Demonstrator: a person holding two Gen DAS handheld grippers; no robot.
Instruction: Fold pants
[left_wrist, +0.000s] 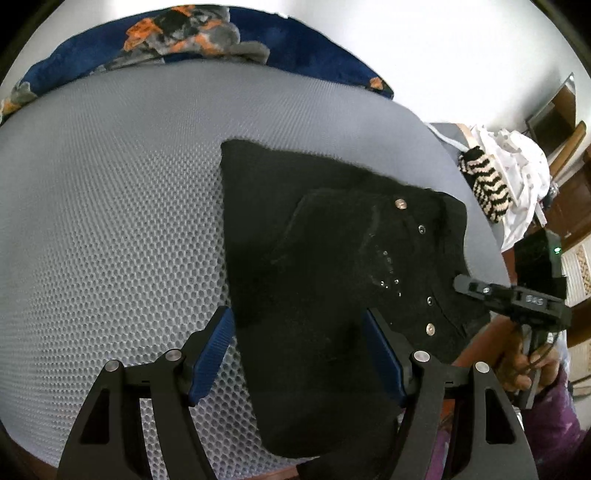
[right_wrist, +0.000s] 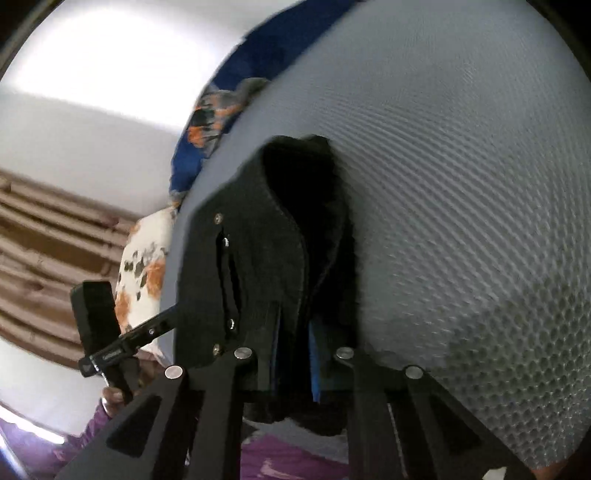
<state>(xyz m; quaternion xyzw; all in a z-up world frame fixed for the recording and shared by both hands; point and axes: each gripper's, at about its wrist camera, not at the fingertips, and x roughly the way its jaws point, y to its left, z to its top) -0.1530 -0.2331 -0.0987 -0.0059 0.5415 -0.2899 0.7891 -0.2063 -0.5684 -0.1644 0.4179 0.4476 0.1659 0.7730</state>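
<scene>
Right tool (right_wrist: 295, 354) pinches the near edge of the black pants (left_wrist: 332, 266). Left tool (left_wrist: 299, 354) is spread wide over them. Pants lie already folded small on the grey mat (left_wrist: 110, 221); maybe one more fold is left.

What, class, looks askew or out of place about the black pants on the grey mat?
The pants lie crooked on the mat, folded unevenly, with one end hanging over its near edge. The right gripper pinches the waist end; the left gripper stands open over the cloth.

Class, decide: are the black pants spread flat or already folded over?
Folded: the black pants lie doubled on the grey mat, one layer's edge stepping over another.
</scene>
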